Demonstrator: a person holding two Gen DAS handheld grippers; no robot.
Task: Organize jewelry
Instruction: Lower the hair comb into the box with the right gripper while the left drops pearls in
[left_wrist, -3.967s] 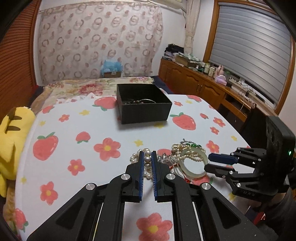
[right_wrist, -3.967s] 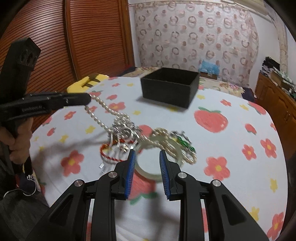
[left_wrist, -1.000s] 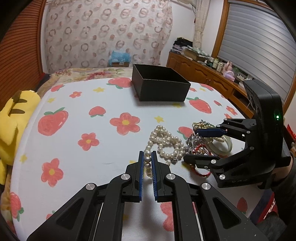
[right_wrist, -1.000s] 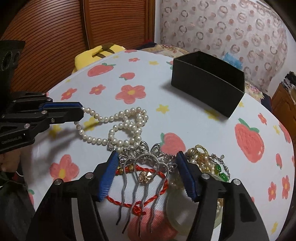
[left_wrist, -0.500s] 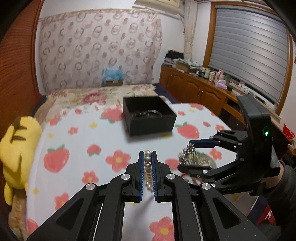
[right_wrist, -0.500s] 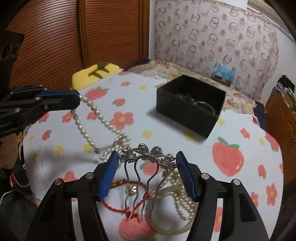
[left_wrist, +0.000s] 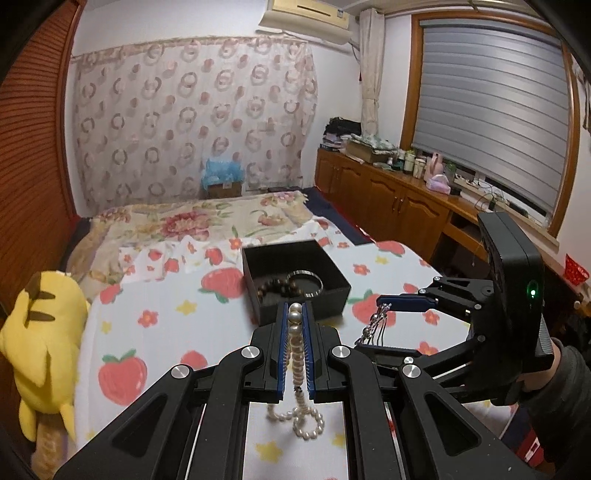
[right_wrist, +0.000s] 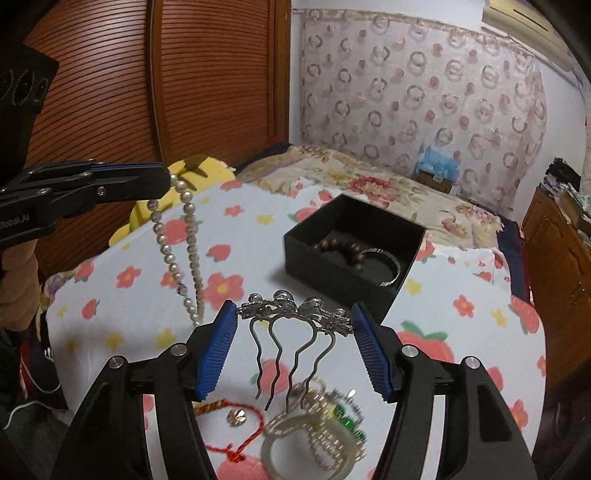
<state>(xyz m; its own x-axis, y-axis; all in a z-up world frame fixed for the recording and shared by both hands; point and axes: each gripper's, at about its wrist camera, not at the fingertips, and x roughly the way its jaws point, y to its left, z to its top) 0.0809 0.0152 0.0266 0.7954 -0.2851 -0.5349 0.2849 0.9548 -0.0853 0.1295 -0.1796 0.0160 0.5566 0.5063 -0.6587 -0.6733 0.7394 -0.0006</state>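
- Our left tongs (left_wrist: 295, 332) clench the pearl necklace (right_wrist: 184, 243), which dangles above the bed (right_wrist: 122, 306).
- Our right tongs (right_wrist: 293, 343) grasp the silver hair comb (right_wrist: 291, 314) — just before the black box (right_wrist: 354, 236).

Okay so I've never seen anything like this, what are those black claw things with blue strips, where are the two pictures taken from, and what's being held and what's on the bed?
There is no robot here. A person holds a two-finger tool in each hand, and a camera on each tool looks forward along its fingers. That is why each picture shows one tool's black arms and blue pads at the bottom.

In the left tool's picture, the left gripper is shut on a pearl necklace, which dangles below it. In the right tool's picture, the right gripper holds a silver hair comb by its two ends, prongs hanging down.

On the strawberry-print cloth sits a black box with a brown bead bracelet and a silver bangle inside. Nearer lie a red cord bracelet and a pale bangle tangled with other pieces.
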